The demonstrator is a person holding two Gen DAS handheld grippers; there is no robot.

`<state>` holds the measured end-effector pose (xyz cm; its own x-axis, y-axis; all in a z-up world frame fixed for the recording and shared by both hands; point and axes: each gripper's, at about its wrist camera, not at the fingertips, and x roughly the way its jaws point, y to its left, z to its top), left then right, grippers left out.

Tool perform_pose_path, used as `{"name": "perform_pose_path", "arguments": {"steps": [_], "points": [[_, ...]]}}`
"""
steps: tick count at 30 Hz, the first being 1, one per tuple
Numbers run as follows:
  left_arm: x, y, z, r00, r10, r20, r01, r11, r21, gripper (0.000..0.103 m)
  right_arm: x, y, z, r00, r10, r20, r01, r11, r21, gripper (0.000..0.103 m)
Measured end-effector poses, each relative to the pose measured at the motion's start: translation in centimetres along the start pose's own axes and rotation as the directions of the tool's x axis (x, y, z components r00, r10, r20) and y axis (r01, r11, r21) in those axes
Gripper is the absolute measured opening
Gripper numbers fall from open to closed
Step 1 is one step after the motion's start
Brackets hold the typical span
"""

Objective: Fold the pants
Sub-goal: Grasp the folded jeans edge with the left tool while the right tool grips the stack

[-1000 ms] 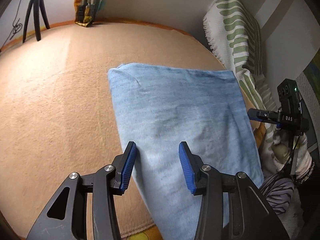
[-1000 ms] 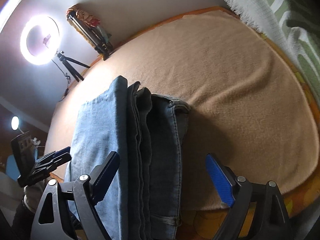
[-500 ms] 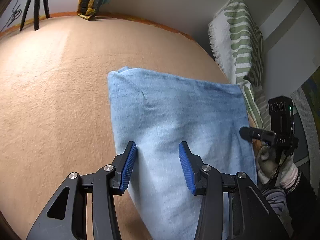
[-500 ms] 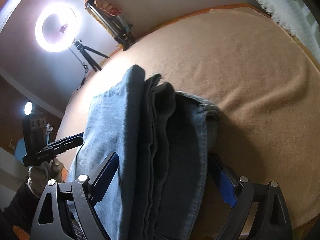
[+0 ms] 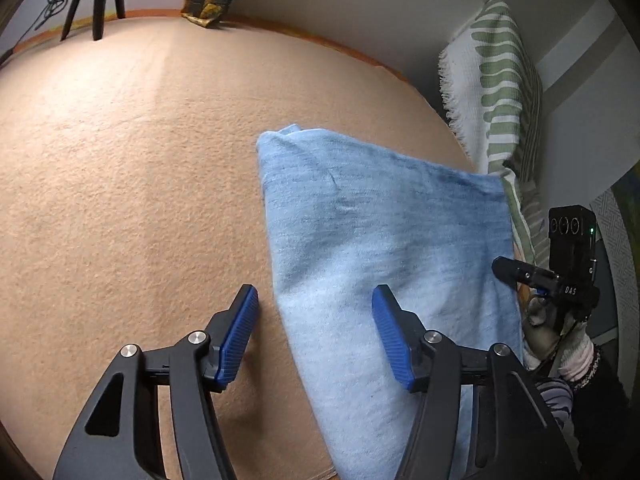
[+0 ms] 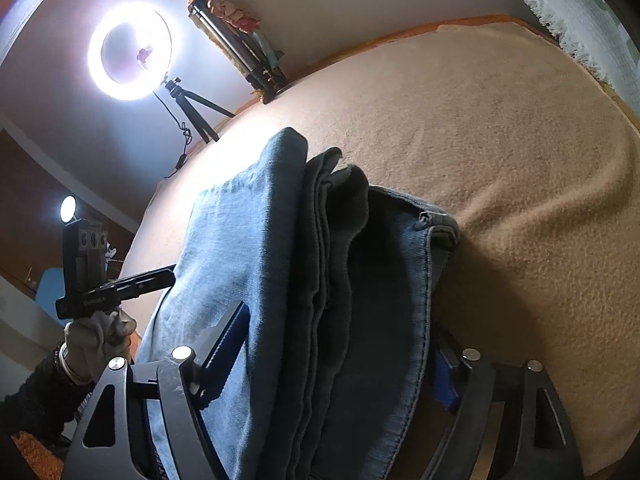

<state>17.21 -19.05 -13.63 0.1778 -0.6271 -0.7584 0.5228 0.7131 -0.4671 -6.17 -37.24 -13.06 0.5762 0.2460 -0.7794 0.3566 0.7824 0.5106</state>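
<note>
The blue pants (image 5: 384, 248) lie folded into a rectangle on a tan blanket (image 5: 132, 200). My left gripper (image 5: 315, 300) hovers over their near left edge. One finger is above the blanket and the other above the denim. Its jaws are opening and no pad presses on the cloth. In the right wrist view the pants (image 6: 340, 280) show as a stack of several folded layers seen from the side. My right gripper (image 6: 340, 332) straddles that stack, one finger on the light top layer and one low by the blanket. Its jaws are closing, with no clear squeeze on the stack.
A green-and-white striped throw (image 5: 496, 92) lies at the blanket's right edge. A ring light (image 6: 130, 50) on a tripod and a bundle of folded stands (image 6: 240, 44) sit at the far edge by the wall. A gloved hand (image 6: 96, 340) holds the left gripper.
The left jaws have widened and the gripper has come in lower over the pants' left edge. The right gripper slid in around the folded stack and its jaws have narrowed.
</note>
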Motion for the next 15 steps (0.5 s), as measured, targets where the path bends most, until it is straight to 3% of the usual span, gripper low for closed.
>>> {"name": "perform_pose_path", "arguments": {"steps": [13,15], "points": [[1.2,-0.5,0.5,0.993,-0.118,-0.005,0.118,0.992,-0.045,0.059,1.1,1.3,0.3,0.999,0.037,0.005,-0.037,0.999,-0.033,0.073],[1.4,-1.0,0.5,0.993,-0.114,0.000,0.114,0.993,-0.033,0.058,1.5,1.9,0.3,1.000,0.026,-0.005,-0.026,0.999,-0.044,0.060]]}}
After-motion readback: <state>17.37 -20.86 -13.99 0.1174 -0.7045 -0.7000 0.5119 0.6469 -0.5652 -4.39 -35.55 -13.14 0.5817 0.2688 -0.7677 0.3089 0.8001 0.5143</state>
